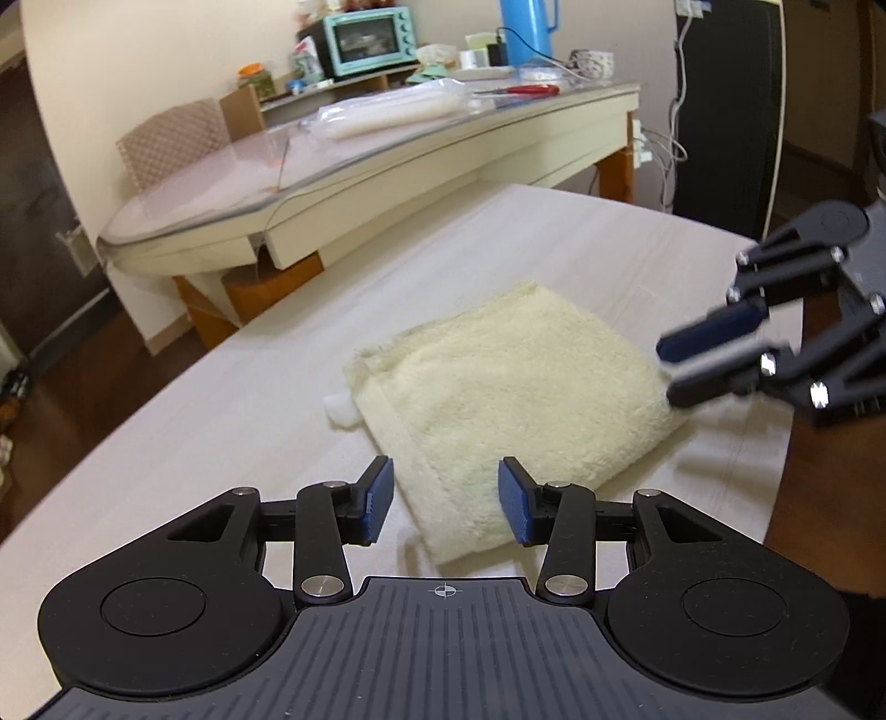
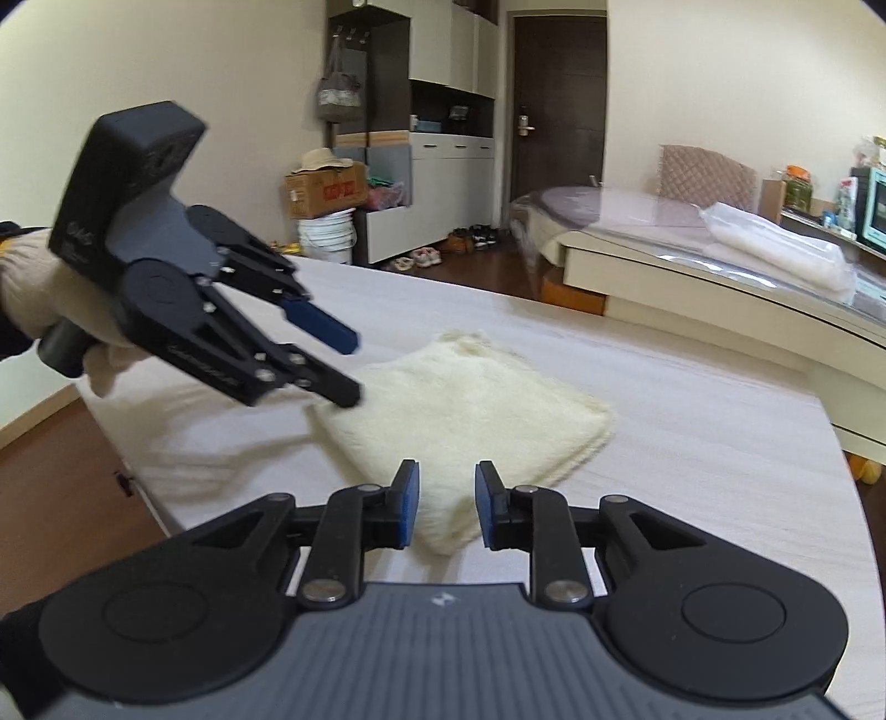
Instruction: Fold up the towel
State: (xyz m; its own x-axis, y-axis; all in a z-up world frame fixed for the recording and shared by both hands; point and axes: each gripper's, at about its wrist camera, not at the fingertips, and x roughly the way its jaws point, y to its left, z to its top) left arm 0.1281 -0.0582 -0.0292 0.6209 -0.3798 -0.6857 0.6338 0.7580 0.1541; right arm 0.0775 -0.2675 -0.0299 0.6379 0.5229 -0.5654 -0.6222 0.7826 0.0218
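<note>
The towel (image 1: 515, 399) lies folded into a thick square on the white bench (image 1: 221, 443). Left tongs (image 1: 446, 501) and right tongs (image 2: 447, 505) hover at its near corners, both parted and empty. Judgement: seat each corner fully between pads before lifting, keeping the layers together.

The folded towel (image 1: 515, 399) lies flat on the table (image 1: 221, 454), near its middle. The left gripper (image 1: 446, 501) sits before one corner of the towel; the right gripper (image 1: 673, 371) is at the towel's right edge in the left wrist view. Behind the table stands a desk (image 1: 387, 160) carrying a toaster oven (image 1: 368, 39) and a thermos jug (image 1: 523, 30).
</note>
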